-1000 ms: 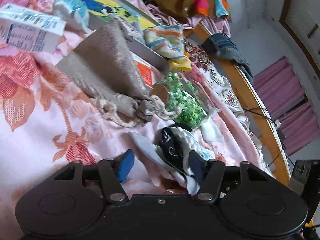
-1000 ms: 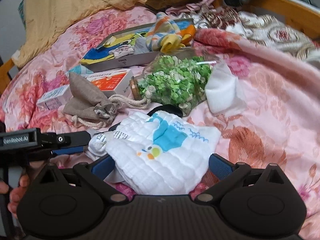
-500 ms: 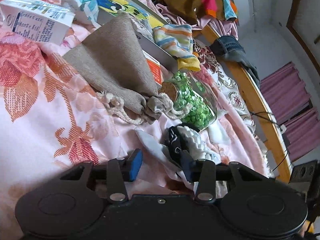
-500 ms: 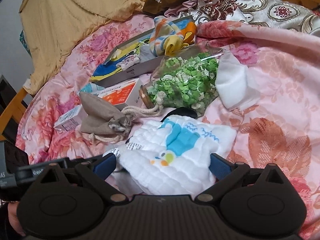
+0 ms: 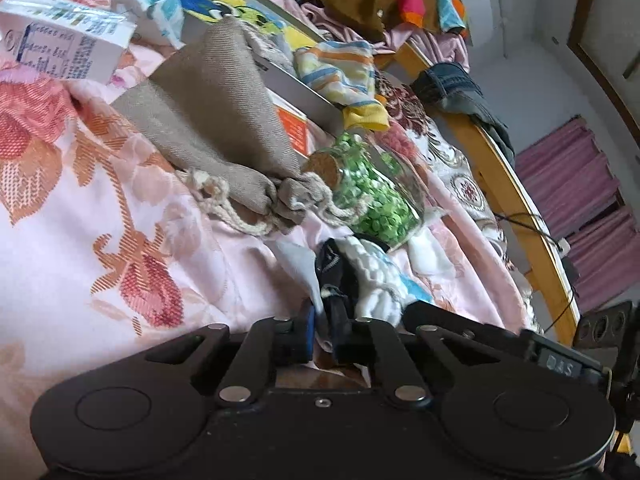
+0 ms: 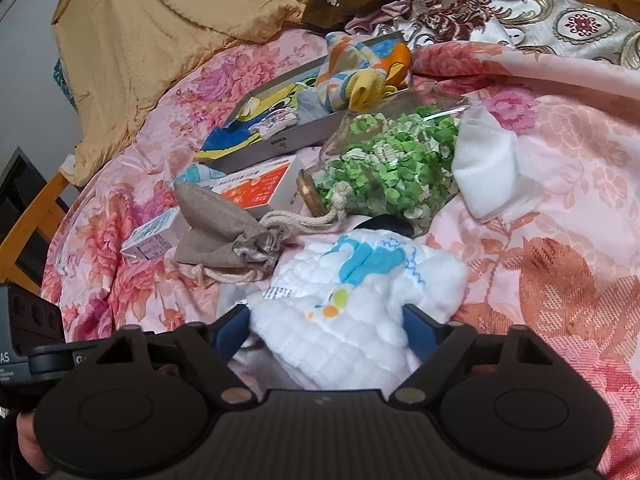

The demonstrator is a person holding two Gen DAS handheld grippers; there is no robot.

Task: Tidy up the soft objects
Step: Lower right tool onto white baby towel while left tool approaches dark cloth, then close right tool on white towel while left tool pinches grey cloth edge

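Observation:
A white quilted cloth (image 6: pixel 360 296) with a blue print lies on the pink floral bedspread; it also shows in the left wrist view (image 5: pixel 376 276). My right gripper (image 6: pixel 324 330) straddles its near edge, jaws wide apart, fingers pressing the cloth's sides. My left gripper (image 5: pixel 324 334) is shut on a dark sock and grey fabric (image 5: pixel 334 280) at the cloth's left edge. A tan drawstring pouch (image 5: pixel 216 120) lies further back, also in the right wrist view (image 6: pixel 224 232).
A corked glass jar of green paper stars (image 6: pixel 384 160) lies behind the cloth. Beside it are a white folded cloth (image 6: pixel 492 176), an orange box (image 6: pixel 260 188), a white carton (image 5: pixel 60 44), and a tray with striped socks (image 6: pixel 360 72). A wooden bed rail (image 5: pixel 508 208) runs along the right.
My left gripper has closed from open onto the dark sock and grey fabric. My right gripper has narrowed and moved forward against the white cloth's sides.

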